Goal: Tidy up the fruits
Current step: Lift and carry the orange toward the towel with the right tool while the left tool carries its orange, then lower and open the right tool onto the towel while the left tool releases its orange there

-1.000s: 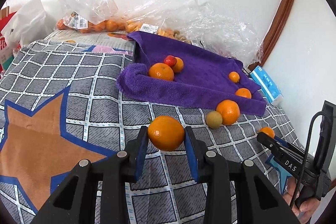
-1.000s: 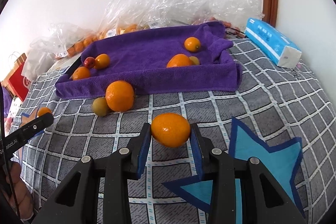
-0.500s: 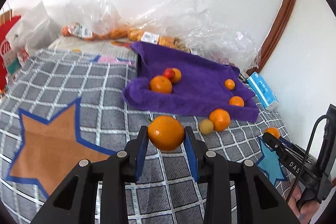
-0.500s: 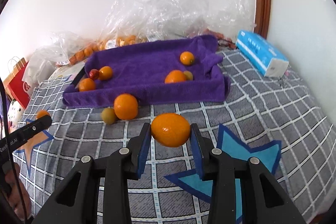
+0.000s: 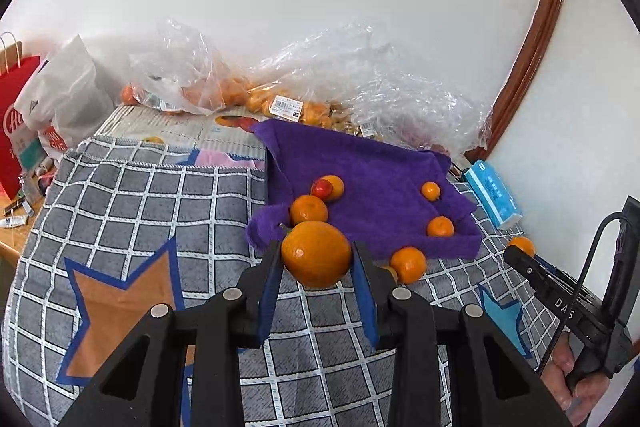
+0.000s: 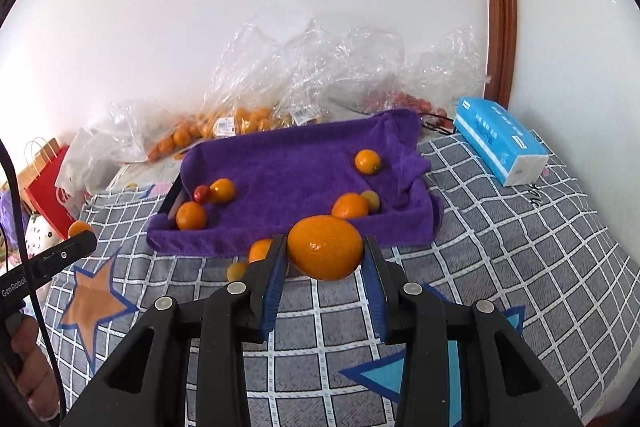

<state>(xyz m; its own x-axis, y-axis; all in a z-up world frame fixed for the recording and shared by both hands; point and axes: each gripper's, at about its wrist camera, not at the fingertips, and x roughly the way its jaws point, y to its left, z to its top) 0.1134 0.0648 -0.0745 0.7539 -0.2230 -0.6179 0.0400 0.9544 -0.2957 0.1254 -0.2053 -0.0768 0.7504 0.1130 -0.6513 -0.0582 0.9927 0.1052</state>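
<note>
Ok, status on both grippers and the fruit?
Left gripper shut on orange. Right gripper shut on mandarin. Purple-lined tray ahead, path unobstructed.

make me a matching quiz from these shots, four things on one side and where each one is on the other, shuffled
Things
1. tissue pack
2. red fruit
3. big orange
4. red paper bag

Places
A. on the purple towel, touching a small orange
B. between the right claw pads
C. on the checked cloth, right of the towel
D. at the far left edge, past the checked cloth

Pairs: 1-C, 2-A, 3-B, 4-D
</note>
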